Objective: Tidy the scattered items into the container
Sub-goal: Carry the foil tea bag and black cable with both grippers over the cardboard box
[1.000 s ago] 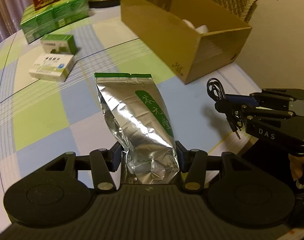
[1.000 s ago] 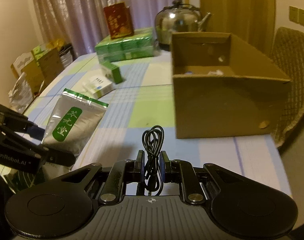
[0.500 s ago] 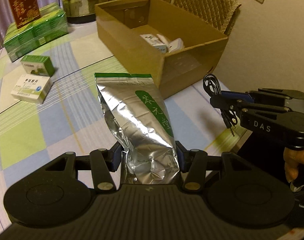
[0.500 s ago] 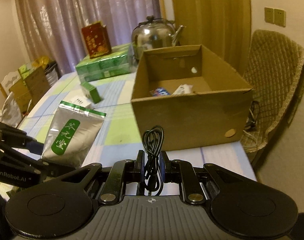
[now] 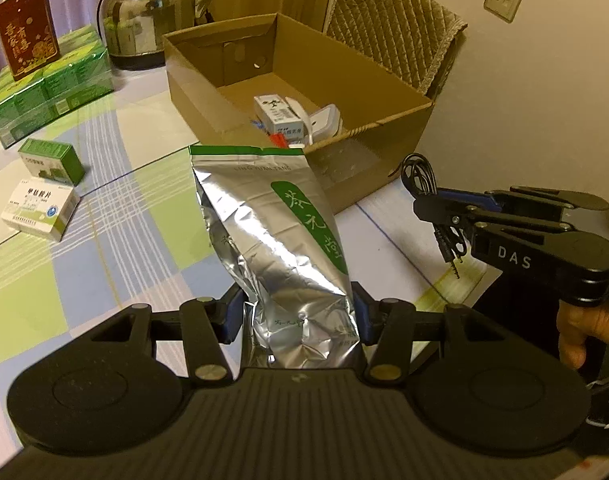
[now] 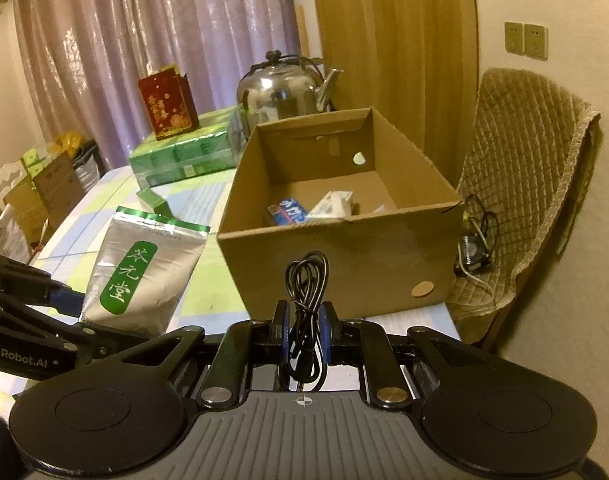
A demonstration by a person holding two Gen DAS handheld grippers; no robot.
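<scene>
My left gripper [image 5: 296, 316] is shut on the bottom of a silver foil tea pouch [image 5: 280, 232] with a green label, held in the air short of the box. The same pouch [image 6: 140, 272] shows at the left of the right wrist view. My right gripper [image 6: 304, 320] is shut on a coiled black audio cable [image 6: 306, 280], also raised in front of the box. The open cardboard box [image 5: 388, 80] [image 6: 344, 248] stands on the table and holds small packets and a white case. On the table lie a green box [image 5: 52, 160] and a white medicine box [image 5: 40, 208].
A steel kettle [image 6: 284, 92], a stack of green cartons [image 5: 48, 92] and a red carton [image 5: 26, 30] stand behind the box. A padded chair [image 6: 536, 184] with a small fan and wires sits right of the table edge. A hand [image 5: 584, 328] holds the right gripper.
Both grippers have risen and come nearer the box with their loads. The inside of the box now shows in both views.
</scene>
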